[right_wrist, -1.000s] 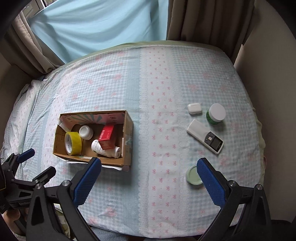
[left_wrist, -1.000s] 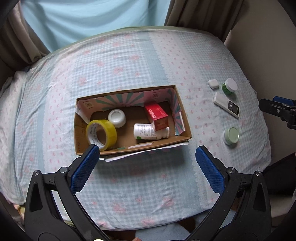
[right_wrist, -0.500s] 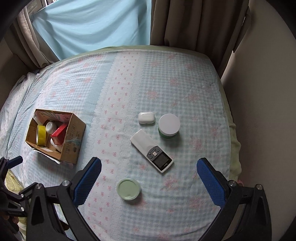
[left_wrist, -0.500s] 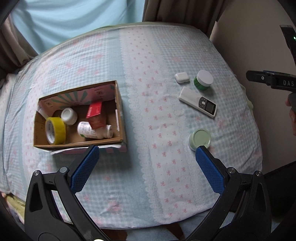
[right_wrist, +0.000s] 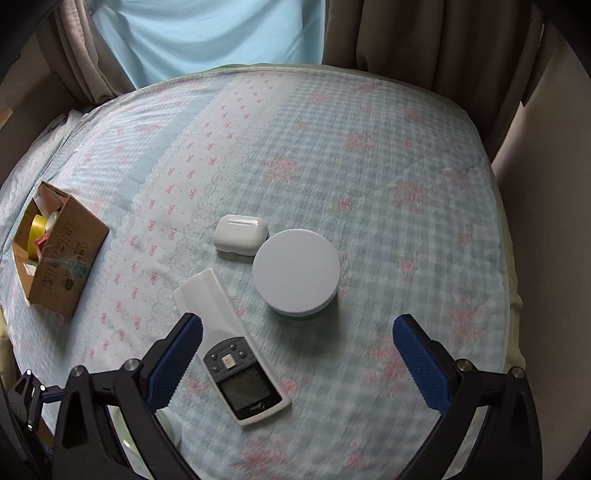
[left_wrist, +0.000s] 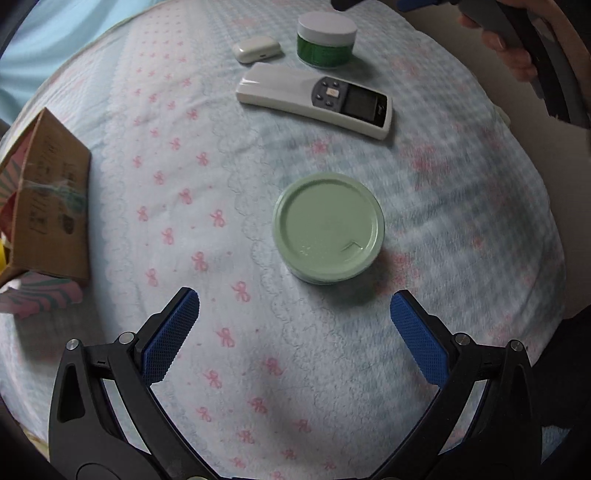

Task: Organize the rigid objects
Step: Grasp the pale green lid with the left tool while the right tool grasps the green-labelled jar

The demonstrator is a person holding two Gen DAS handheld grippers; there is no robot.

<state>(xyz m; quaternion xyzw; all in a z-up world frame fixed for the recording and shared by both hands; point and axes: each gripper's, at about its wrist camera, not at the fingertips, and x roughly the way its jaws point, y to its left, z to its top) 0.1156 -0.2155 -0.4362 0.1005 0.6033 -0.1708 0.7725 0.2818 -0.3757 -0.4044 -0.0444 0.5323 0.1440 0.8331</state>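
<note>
A flat pale green tin (left_wrist: 328,227) lies on the bed just ahead of my open, empty left gripper (left_wrist: 293,306). Beyond it lie a white remote (left_wrist: 314,98), a white earbud case (left_wrist: 258,50) and a green jar with a white lid (left_wrist: 327,37). In the right wrist view my open, empty right gripper (right_wrist: 297,332) hovers over the jar (right_wrist: 295,271), with the remote (right_wrist: 232,347) by its left finger and the earbud case (right_wrist: 241,234) behind. The cardboard box (right_wrist: 59,258) holding yellow tape stands at the left.
The box corner (left_wrist: 48,206) shows at the left in the left wrist view. The bed's patterned blue cover (right_wrist: 332,155) stretches behind the objects to the curtains (right_wrist: 406,44). A wall runs along the bed's right edge. The right-hand tool (left_wrist: 517,29) shows at top right.
Both grippers have moved right and come down close to the loose objects. The left now faces the green tin; the right is over the jar and remote. The box has slid to the left.
</note>
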